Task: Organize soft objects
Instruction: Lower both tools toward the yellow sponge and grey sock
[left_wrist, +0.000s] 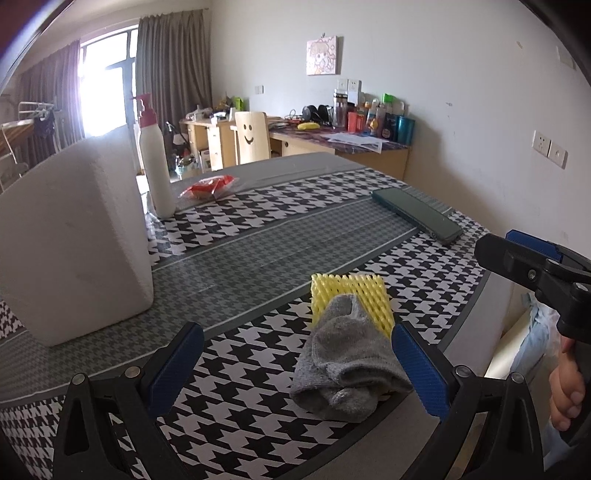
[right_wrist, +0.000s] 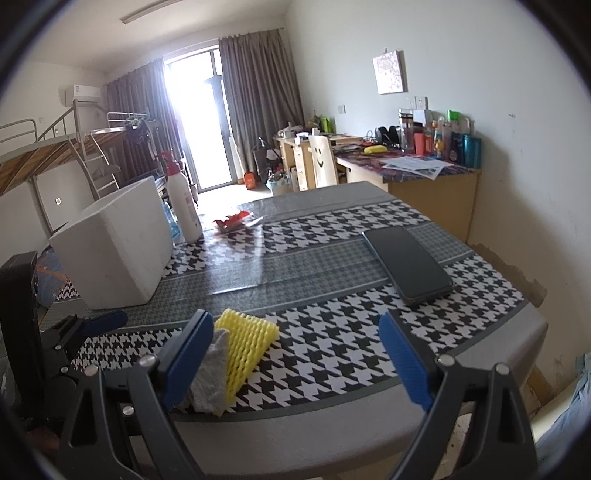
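Note:
A crumpled grey sock (left_wrist: 347, 365) lies on the houndstooth tablecloth (left_wrist: 258, 347) near the front edge, partly over a yellow foam net sleeve (left_wrist: 351, 295). My left gripper (left_wrist: 297, 369) is open, and the sock sits between its blue pads, close to the right one. My right gripper (right_wrist: 295, 358) is open and holds nothing. The yellow net (right_wrist: 243, 347) and the sock (right_wrist: 210, 373) lie by its left pad, which hides part of the sock. In the left wrist view the right gripper (left_wrist: 498, 247) hangs at the right, off the table's corner.
A white foam box (left_wrist: 74, 240) stands at the left, with a white pump bottle (left_wrist: 155, 158) and a red wrapper (left_wrist: 208, 186) behind it. A dark phone (right_wrist: 406, 262) lies at the right. The table edge (right_wrist: 295, 424) is close in front. A hand (left_wrist: 565, 391) shows at the right.

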